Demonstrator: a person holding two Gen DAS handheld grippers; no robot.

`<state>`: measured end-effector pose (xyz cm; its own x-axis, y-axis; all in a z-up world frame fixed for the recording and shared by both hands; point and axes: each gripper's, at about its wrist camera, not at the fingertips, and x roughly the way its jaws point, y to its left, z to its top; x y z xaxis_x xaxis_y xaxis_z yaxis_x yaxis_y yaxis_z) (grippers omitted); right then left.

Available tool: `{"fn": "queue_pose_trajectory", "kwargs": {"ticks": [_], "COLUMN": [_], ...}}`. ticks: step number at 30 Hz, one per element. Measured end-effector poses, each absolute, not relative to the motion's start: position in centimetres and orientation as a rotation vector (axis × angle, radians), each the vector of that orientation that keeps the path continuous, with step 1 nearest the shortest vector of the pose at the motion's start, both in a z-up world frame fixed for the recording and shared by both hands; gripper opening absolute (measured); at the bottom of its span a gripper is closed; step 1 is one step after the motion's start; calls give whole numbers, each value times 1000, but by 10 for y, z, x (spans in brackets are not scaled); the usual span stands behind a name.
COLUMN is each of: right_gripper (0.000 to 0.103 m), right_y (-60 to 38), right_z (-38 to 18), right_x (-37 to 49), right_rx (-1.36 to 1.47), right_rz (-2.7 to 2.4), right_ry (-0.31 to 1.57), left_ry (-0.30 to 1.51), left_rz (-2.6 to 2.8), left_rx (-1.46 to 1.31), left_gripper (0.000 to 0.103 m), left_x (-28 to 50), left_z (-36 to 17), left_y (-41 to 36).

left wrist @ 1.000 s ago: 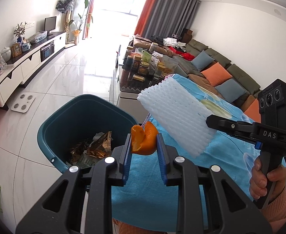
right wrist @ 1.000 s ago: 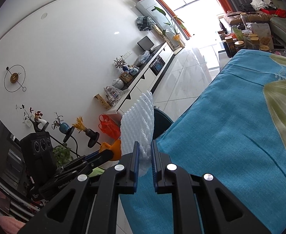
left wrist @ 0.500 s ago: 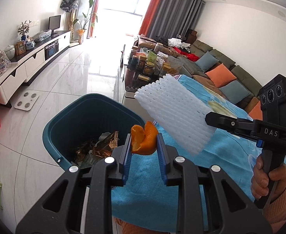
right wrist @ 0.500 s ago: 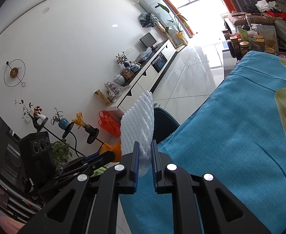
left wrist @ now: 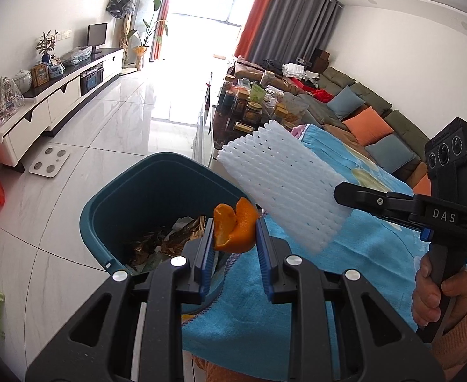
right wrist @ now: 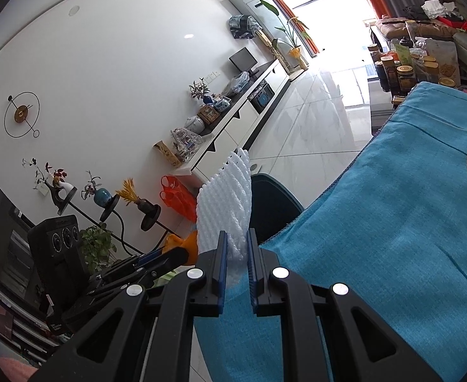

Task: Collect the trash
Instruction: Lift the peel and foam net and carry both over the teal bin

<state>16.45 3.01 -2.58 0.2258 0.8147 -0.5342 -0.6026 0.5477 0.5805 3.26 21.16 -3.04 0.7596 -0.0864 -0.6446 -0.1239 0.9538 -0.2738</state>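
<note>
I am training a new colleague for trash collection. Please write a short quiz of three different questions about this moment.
1. True or false: the left gripper is empty.
2. What does the right gripper hold: A) a glass jar, B) a white foam net, C) a cushion?
3. What stands on the floor beside the table with the blue cloth?

Key:
1. False; it is shut on an orange peel.
2. B.
3. A teal bin with trash inside.
</note>
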Motion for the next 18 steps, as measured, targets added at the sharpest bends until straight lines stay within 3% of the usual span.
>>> {"fn": "queue_pose_trajectory", "kwargs": {"ticks": [18], "right_gripper": [11], "right_y": [58], "right_z": [-31], "right_x": [165], "right_rx": [249], "right_rz": [991], "right_ry": [941], "left_ry": [725], "left_rz": [60], "left_rx": [-317], "left_gripper": [25], "left_x": [40], "left_z": [-37], "left_y": [219]}}
